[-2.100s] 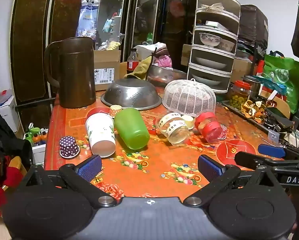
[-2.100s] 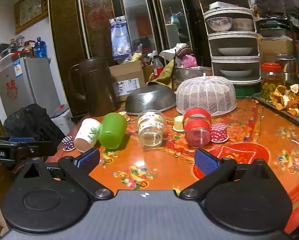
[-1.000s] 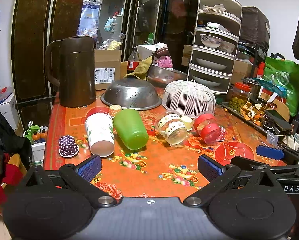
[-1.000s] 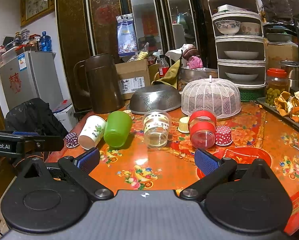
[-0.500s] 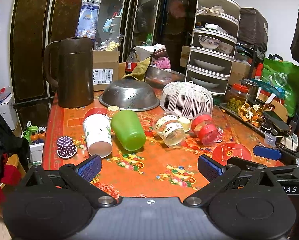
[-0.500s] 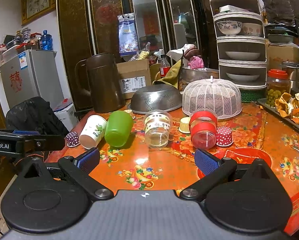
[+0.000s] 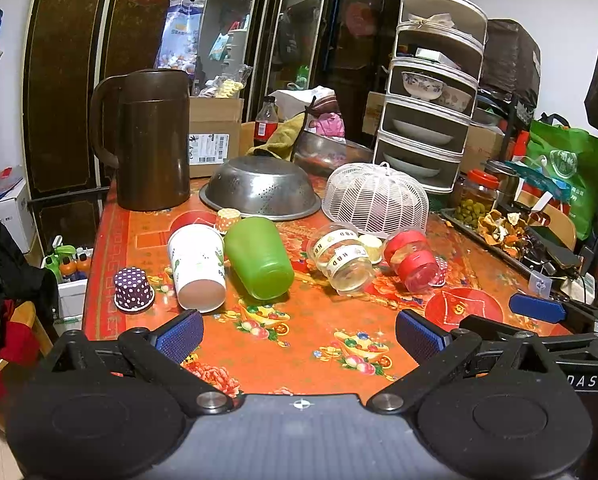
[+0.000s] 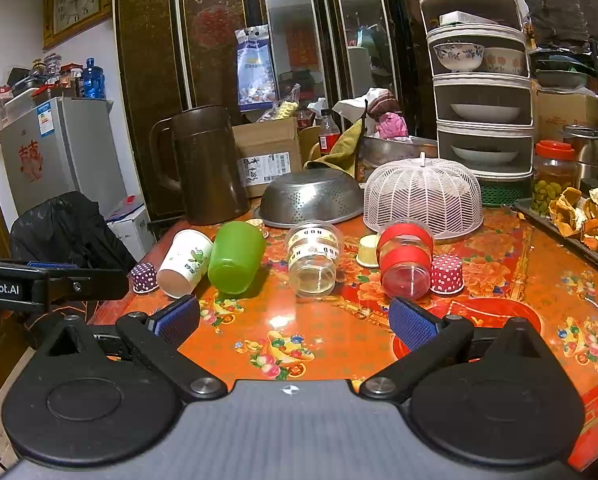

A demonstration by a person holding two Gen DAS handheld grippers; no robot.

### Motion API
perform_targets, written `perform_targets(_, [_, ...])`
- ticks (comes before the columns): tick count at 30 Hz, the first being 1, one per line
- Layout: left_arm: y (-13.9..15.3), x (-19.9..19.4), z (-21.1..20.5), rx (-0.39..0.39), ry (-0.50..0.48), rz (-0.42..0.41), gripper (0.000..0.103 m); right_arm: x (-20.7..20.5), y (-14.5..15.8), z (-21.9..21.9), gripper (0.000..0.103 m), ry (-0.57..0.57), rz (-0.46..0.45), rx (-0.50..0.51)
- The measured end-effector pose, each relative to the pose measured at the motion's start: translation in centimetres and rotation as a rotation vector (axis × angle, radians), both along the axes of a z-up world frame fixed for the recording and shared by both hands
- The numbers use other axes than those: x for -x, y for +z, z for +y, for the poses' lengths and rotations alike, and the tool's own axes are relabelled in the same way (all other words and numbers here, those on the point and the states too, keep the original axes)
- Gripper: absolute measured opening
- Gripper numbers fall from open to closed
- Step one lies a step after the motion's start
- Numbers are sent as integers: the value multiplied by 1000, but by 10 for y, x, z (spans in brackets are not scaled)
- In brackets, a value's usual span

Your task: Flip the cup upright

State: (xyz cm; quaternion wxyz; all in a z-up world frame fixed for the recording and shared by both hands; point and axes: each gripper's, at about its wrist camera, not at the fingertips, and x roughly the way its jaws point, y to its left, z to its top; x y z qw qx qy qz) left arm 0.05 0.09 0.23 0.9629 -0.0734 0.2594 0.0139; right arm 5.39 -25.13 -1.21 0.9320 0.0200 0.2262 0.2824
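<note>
Several cups lie on their sides in a row on the orange table (image 7: pixel 307 344): a white paper cup (image 7: pixel 197 266) (image 8: pixel 185 262), a green plastic cup (image 7: pixel 259 258) (image 8: pixel 235 258), a clear cup with labels (image 7: pixel 341 260) (image 8: pixel 313 258) and a clear cup with red bands (image 7: pixel 411 258) (image 8: pixel 405 262). My left gripper (image 7: pixel 299 334) is open and empty, near the table's front edge, short of the cups. My right gripper (image 8: pixel 293 322) is open and empty, also short of the cups, and shows at the right of the left wrist view (image 7: pixel 539 308).
Small paper cupcake cups stand upside down: purple dotted (image 7: pixel 133 290), red dotted (image 8: pixel 447 274). Behind the cups are a brown jug (image 7: pixel 147 140), an upturned steel colander (image 7: pixel 261 190), a white mesh food cover (image 7: pixel 377 200) and a tiered dish rack (image 7: pixel 435 92). A tray of peels (image 8: pixel 579 210) is at the right.
Both grippers have drifted slightly; the view shifts a little. No object on the table has moved. Both stay open.
</note>
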Motion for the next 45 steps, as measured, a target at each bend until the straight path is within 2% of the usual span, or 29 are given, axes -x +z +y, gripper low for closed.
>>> perform_targets(45, [-1,0,-1,-2,0,3,103,-1,-3,-4,102,4,21,-12])
